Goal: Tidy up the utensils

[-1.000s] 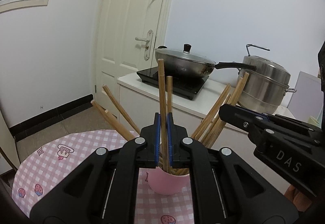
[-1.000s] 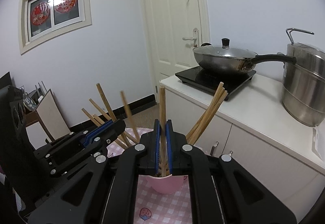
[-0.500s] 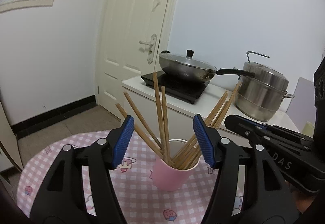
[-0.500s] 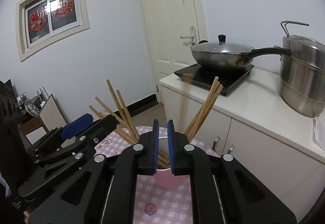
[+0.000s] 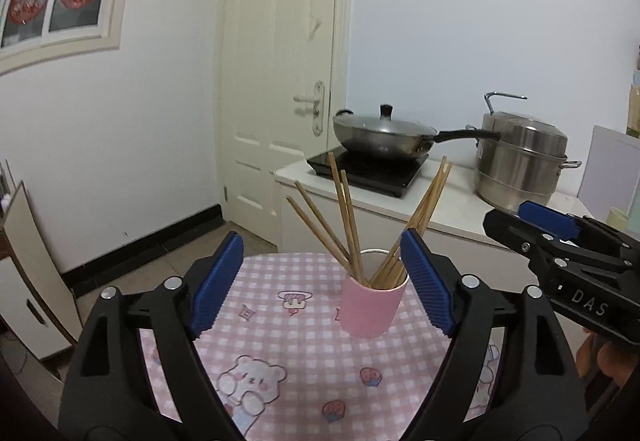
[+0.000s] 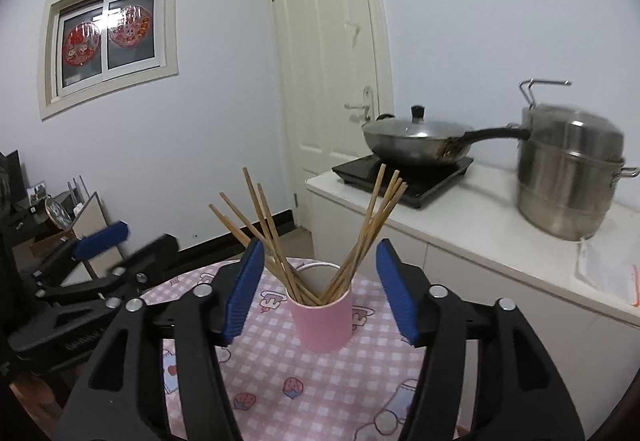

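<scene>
**Inspector:** Status at the pink cup (image 5: 374,311)?

**Onlooker:** It stands upright on the checked tabletop (image 5: 280,341), chopsticks (image 5: 348,217) inside and fanned to both sides. Left gripper (image 5: 322,281) is just short of the cup, jaws wide, holding nothing. Right gripper (image 6: 320,287) likewise, jaws wide and empty, on the cup's near side.

**Inspector:** Step in hand?

**Onlooker:** I judge the sticks delivered; no loose utensils in view on the cloth near the cup. What remains is backing clear.

**Inspector:** Advice?

**Onlooker:** Draw both grippers straight back from the cup, keeping the pads below the splayed tips; a snagged stick could tip the cup
</scene>
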The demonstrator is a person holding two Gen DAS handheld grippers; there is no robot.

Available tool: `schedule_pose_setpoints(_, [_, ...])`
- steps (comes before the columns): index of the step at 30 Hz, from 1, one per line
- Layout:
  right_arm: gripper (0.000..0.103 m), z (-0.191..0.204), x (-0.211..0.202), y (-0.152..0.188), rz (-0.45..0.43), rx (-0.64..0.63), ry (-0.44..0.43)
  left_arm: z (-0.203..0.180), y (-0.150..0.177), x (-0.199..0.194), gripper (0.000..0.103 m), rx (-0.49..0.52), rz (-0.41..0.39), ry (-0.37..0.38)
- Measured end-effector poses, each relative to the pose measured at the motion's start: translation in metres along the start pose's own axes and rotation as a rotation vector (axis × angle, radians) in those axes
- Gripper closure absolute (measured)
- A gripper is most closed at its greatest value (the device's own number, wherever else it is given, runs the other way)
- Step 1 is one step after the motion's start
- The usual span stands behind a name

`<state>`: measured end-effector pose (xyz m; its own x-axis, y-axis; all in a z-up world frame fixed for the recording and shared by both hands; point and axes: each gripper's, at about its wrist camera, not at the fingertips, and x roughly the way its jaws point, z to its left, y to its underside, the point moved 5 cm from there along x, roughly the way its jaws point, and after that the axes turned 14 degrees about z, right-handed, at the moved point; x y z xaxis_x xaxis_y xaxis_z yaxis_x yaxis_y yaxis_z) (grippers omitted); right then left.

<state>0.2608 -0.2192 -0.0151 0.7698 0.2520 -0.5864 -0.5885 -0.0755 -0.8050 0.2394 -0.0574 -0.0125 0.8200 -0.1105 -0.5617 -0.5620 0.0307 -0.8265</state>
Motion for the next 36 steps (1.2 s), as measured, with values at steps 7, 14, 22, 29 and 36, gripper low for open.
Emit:
schedule_pose_setpoints(7, [0.031,0.016,-0.043,0.013,-0.080,-0.029,0.028,-0.002,0.011,-0.048,0.016,0.028,-0.065,-0.021])
schedule_pose_setpoints(14, [0.022,0.028,-0.080,0.023,-0.153,-0.043,0.038,0.001,0.025,-0.095,0.012,0.018,-0.139,-0.026])
schedule_pose_setpoints(22, [0.015,0.038,-0.104,0.037,-0.202,-0.039,0.048,0.007,0.041,-0.127,0.009,0.001,-0.178,-0.063])
schedule_pose_setpoints(29, [0.012,0.051,-0.113,0.052,-0.209,-0.043,0.026,0.008,0.053,-0.148,0.009,-0.001,-0.216,-0.080])
schedule_pose_setpoints(36, [0.010,0.059,-0.124,0.059,-0.242,-0.045,0.007,0.013,0.060,-0.159,0.007,-0.013,-0.243,-0.096])
